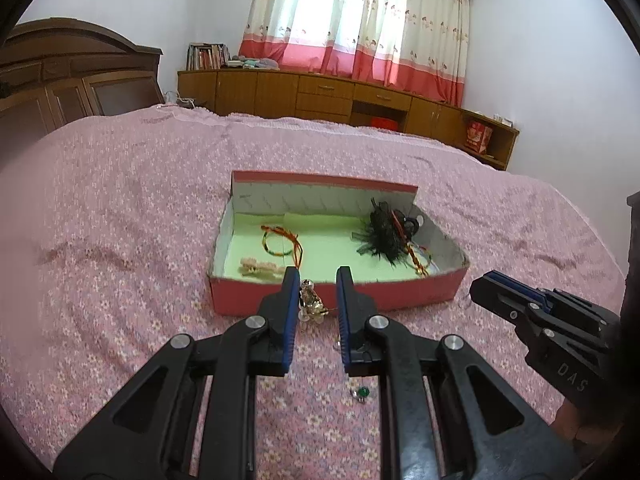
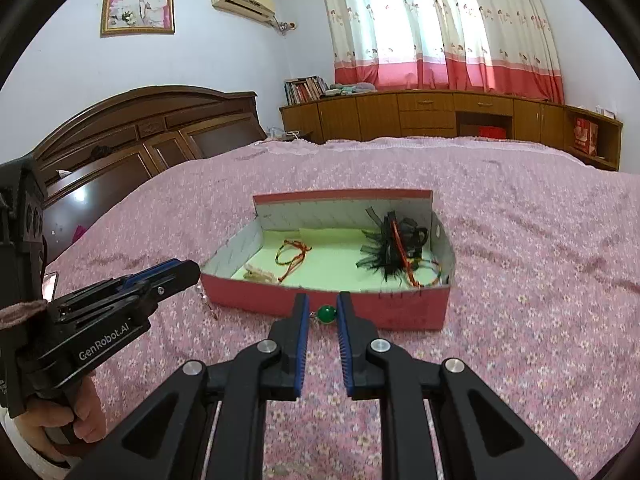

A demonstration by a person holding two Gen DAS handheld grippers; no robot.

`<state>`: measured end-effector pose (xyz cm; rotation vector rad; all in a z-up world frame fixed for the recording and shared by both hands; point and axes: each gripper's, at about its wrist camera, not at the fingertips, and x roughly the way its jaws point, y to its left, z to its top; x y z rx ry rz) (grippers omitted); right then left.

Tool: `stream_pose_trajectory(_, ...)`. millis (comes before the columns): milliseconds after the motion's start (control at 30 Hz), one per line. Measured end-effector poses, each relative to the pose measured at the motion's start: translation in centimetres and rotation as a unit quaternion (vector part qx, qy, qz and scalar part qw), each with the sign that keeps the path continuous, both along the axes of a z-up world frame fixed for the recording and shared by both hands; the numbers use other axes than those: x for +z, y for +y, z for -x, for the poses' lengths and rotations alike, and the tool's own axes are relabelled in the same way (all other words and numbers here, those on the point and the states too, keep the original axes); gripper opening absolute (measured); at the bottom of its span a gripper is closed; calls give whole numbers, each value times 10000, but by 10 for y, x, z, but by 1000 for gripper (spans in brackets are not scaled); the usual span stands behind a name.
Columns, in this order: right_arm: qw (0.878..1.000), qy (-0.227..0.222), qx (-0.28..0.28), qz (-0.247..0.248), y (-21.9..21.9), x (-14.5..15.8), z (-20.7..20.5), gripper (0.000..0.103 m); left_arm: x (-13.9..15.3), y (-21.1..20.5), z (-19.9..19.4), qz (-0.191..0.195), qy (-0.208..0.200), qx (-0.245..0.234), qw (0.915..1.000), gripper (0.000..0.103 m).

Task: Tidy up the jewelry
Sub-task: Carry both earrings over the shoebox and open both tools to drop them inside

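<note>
With both grippers' jaws parted, our left gripper (image 1: 318, 276) straddles the gold trinket (image 1: 311, 304) at frame centre, our right gripper (image 2: 322, 300) the green bead (image 2: 327, 314); either piece could snag the bedspread (image 1: 120, 220) or slip sideways.

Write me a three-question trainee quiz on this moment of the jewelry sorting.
1. True or false: the black feathered piece lies at the left end of the box, as seen from both wrist views.
2. Where is the green bead? A) inside the box B) on the bedspread in front of the box C) on the wooden cabinet
3. What shows between the jaws of the left gripper?

Key: 1 false, it lies at the right end. 2 B. 3 a gold ornament, just in front of the box.
</note>
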<state>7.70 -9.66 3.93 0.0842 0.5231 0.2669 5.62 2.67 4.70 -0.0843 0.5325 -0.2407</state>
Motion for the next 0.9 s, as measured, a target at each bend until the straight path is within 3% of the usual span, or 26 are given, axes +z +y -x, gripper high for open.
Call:
stream_pose_trajectory(333, 9990, -431, -131, 41, -1, 21, -24, 16, 20, -3, -27, -69, -424, 165, 9989, 10)
stream_pose_trajectory(533, 9977, -605, -292, 128, -3, 26, -47, 16, 16, -4, -47, -164, -520, 267, 9982, 10)
stream_pose_trajectory(900, 9977, -195, -598, 264, -15, -4, -92, 16, -15, 0, -88, -224, -19, 380, 9990, 10)
